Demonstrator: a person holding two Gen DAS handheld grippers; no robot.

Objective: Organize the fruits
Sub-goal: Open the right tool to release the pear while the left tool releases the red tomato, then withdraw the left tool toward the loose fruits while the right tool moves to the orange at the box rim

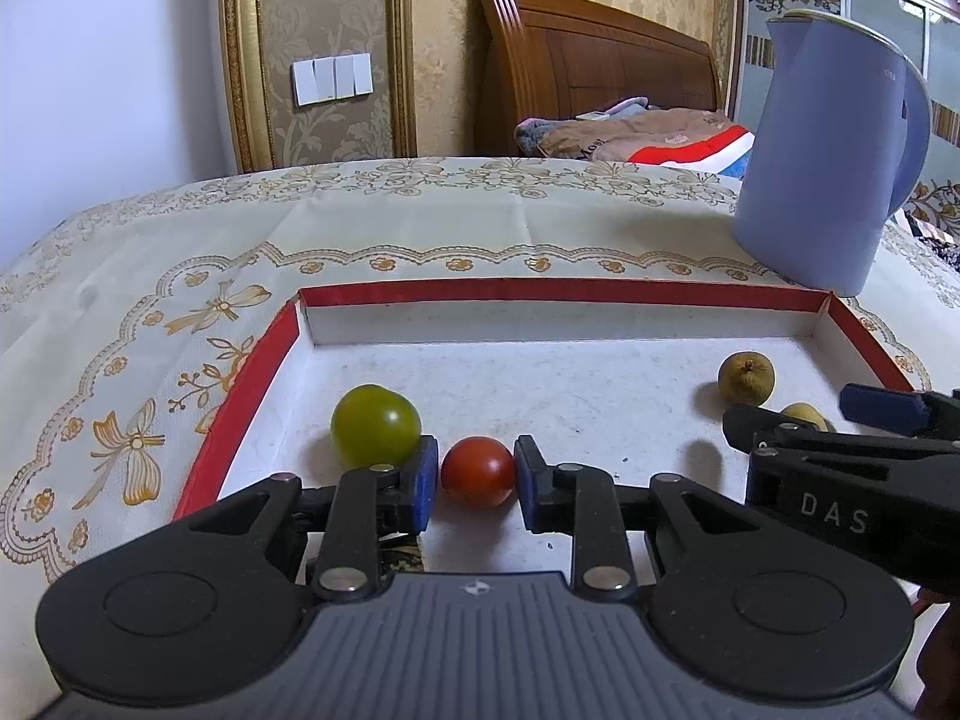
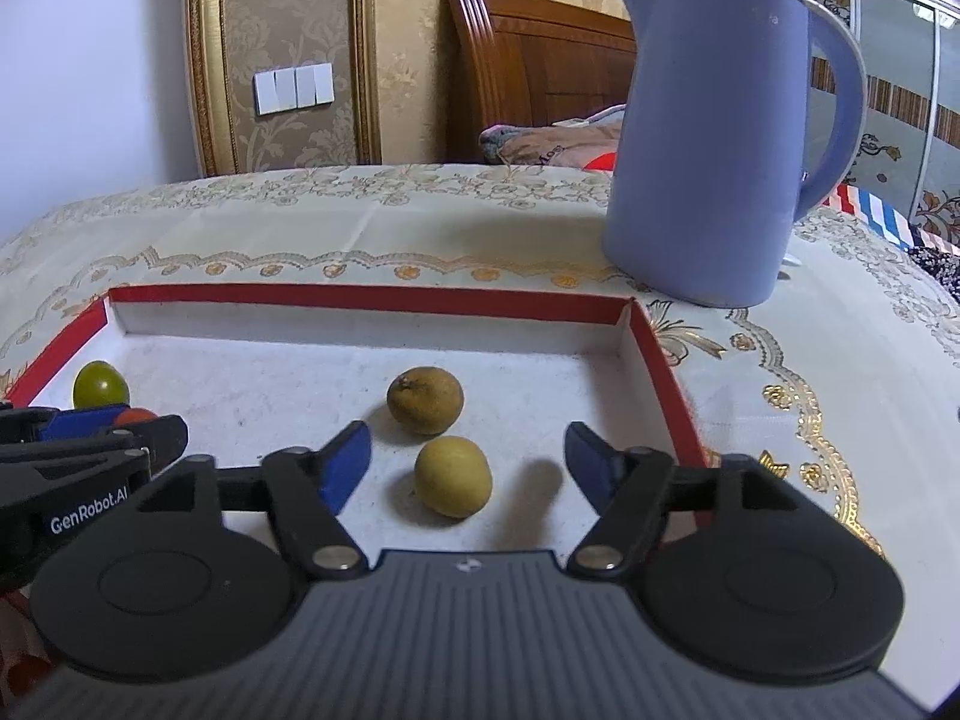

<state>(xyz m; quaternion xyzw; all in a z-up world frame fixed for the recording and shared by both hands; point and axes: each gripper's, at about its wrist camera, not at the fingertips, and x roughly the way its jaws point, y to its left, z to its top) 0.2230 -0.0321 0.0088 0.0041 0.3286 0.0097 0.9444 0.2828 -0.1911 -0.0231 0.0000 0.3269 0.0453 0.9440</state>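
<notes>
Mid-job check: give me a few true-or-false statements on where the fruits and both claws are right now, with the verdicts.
1. The small red tomato sits between the left claw pads. True.
2. The right claw is clamped on a fruit. False: its jaws are wide apart, with the pale yellow-brown round fruit lying free between them.
3. The green tomato lies outside the shallow red-edged white cardboard tray. False: it is inside, beside the red tomato.
4. The tall blue plastic kettle stands upright on the tablecloth behind the tray. True.
5. The tray holds four fruits. True.
</notes>
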